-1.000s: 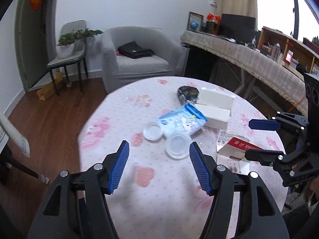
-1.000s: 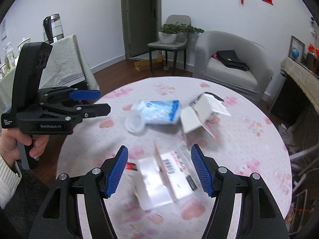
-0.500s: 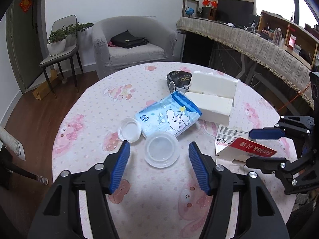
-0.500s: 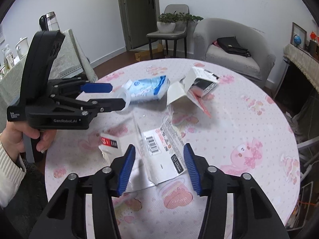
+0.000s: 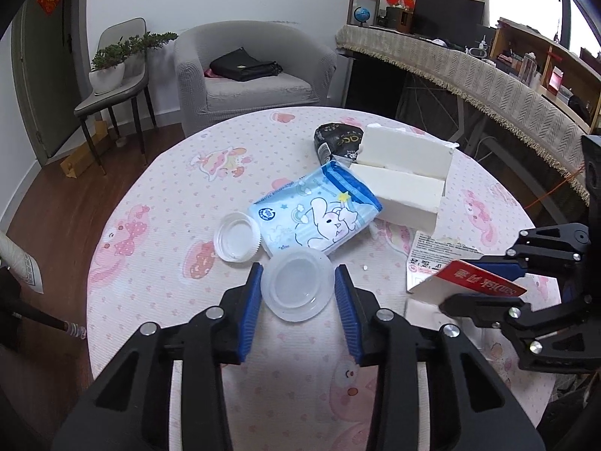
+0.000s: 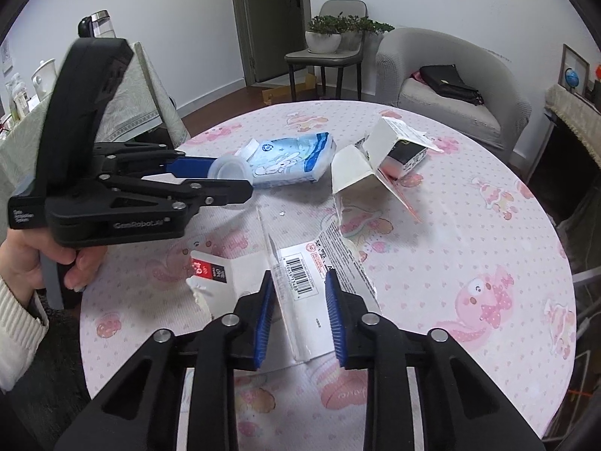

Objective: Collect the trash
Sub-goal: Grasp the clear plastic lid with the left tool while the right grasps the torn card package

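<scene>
A clear round plastic lid (image 5: 298,293) lies on the pink-patterned tablecloth (image 5: 157,300). My left gripper (image 5: 298,268) has it between its blue pads; the jaws are closing and both pads touch its rim. In the right wrist view the left gripper (image 6: 233,176) shows the lid edge-on between its fingers. My right gripper (image 6: 298,278) is closing on torn red-and-white SanDisk packaging (image 6: 300,282) with a barcode card and a clear blister. From the left wrist view, the right gripper (image 5: 454,283) pinches the red flap (image 5: 484,282), which stands tilted.
A blue tissue pack (image 5: 315,214), a white ribbed cap (image 5: 236,236), an opened white box (image 5: 405,180) and a black packet (image 5: 338,141) lie further back on the table. A grey armchair (image 5: 255,71) and a chair with a plant (image 5: 112,75) stand beyond.
Both pairs of jaws have narrowed. My left gripper came forward and down around the clear lid. My right gripper sank onto the packaging, whose red flap now stands tilted.
</scene>
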### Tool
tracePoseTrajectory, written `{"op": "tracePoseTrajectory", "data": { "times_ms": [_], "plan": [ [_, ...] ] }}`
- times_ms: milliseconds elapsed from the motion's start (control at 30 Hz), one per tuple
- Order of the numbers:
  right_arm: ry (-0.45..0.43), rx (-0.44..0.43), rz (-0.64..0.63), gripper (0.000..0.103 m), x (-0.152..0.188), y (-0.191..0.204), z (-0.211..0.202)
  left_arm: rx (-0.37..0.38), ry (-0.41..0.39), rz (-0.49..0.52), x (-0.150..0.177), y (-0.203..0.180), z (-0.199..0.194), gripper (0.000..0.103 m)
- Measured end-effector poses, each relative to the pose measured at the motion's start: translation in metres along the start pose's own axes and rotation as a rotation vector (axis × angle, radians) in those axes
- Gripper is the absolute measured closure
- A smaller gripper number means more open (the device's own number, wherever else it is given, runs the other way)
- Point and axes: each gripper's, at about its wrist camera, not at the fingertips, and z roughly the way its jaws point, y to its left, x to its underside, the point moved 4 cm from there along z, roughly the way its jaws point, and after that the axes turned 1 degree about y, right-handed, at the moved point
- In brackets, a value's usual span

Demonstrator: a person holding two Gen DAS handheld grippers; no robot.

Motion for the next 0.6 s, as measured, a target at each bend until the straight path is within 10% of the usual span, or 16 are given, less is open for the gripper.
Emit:
{"op": "tracePoseTrajectory", "data": {
  "times_ms": [133, 600],
  "plan": [
    [0.016, -0.019, -0.011, 0.095, -0.002, 0.005, 0.004, 0.011, -0.01, -0.007, 0.001, 0.001, -0.006, 0.062],
    [-0.007, -0.072, -0.041, 0.1, -0.025, 0.036, 0.006, -0.006, -0.052, -0.054, 0.005, 0.032, -0.036, 0.062]
  ]
}}
